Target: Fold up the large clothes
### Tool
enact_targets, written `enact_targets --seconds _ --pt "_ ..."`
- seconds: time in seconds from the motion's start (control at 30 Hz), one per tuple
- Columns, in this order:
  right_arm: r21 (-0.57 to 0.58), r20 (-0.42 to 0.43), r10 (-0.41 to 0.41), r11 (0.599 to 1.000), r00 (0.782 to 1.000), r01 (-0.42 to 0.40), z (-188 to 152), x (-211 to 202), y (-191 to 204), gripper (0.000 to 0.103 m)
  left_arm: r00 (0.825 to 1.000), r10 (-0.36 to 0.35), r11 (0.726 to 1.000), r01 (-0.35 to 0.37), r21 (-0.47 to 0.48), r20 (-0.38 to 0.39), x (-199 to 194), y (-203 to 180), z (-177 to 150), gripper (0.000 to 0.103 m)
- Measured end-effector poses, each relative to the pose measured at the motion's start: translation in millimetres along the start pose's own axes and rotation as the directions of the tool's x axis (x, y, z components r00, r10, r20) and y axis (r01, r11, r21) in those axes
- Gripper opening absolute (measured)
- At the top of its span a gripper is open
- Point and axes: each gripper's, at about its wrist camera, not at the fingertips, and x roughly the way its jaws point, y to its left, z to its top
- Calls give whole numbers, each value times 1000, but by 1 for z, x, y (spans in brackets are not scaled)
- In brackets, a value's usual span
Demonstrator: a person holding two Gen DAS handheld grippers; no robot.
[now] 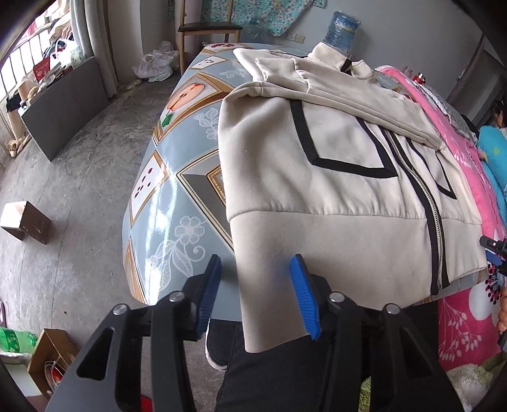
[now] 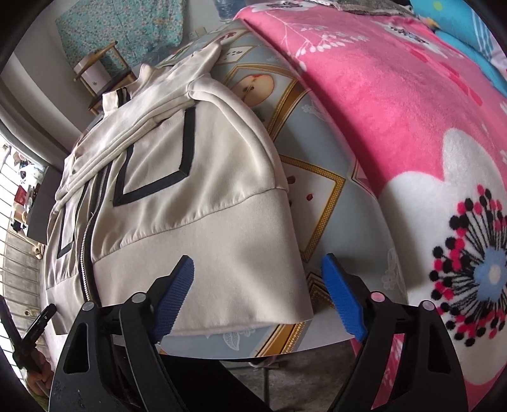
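Note:
A cream zip-up jacket with black diamond trim lies front up on the patterned table, sleeves folded across its chest. Its ribbed hem hangs over the near table edge. My left gripper is open, its blue pads straddling the hem's left corner, not closed on it. In the right wrist view the jacket fills the left side. My right gripper is open, its pads on either side of the hem's right corner.
A pink floral blanket covers the table's right side. A wooden chair and a water jug stand behind the table. A brown box and a cardboard box sit on the concrete floor at left.

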Motion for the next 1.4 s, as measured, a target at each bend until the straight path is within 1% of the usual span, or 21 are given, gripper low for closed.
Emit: enact_targets --seconds 0.03,0.07,0.17,0.33,0.47,0.57,0.63,0.7,0.87,1.0,1.07,1.1,1.17,1.27,1.3,1.33,1.4 --pt "-3 -6 11 1000 1000 -11 -1 1 2 71 1000 -13 1000 13 -4 -2 -1 1 -1 34" --pt "-6 -12 17 1000 1000 -17 -1 2 4 69 1000 -25 1000 25 -4 -4 -2 1 -2 27" --pt "-21 -21 0 1000 1000 0 -6 3 6 65 1000 -31 999 31 11 2 -5 0 -6 22" --pt "0 -39 5 1000 999 -5 -10 -1 1 54 997 -65 998 65 -13 -37 -4 5 -12 22" --pt "13 -30 3 1000 1000 -3 -7 2 -2 51 996 -72 997 70 -42 -51 -1 7 -12 22" --pt "-1 -18 -27 1000 999 27 -6 4 0 42 996 -65 997 62 -44 -57 1 6 -12 22" --pt "-16 -17 -64 998 998 63 -7 2 -1 25 997 -58 998 56 -38 -57 0 5 -12 22" --pt "-18 -23 -54 998 998 54 -10 0 -4 21 997 -61 998 59 -35 -52 -2 4 -12 19" --pt "-10 -25 -48 999 999 48 -13 0 -7 21 995 -58 998 56 -36 -78 -1 4 -11 19" --pt "-27 -14 -49 998 999 49 -12 2 -4 21 994 -40 999 37 -29 -98 3 1 -9 19" --pt "-41 -3 -53 998 999 53 -14 1 -3 16 995 -26 999 24 -21 -98 4 -1 -9 19" --pt "-45 0 -50 998 999 50 -14 0 -3 10 996 -22 1000 21 -15 -92 3 -3 -10 12" --pt "-49 10 -49 998 999 49 -15 -5 0 7 997 -8 1000 8 3 -74 -3 -5 -9 6" --pt "-64 54 -48 997 997 51 -14 -24 5 6 998 -28 1000 28 -7 -50 -23 -3 -5 5" --pt "-73 65 -48 996 997 53 -13 -33 7 4 999 -33 999 33 -8 -41 -31 -2 -3 5" --pt "-86 77 -61 994 995 68 -14 -41 9 4 999 -43 999 43 -6 -27 -41 -2 -2 5" --pt "-104 87 -57 992 995 66 -16 -55 10 4 999 -49 999 49 8 -18 -53 -4 -1 4"
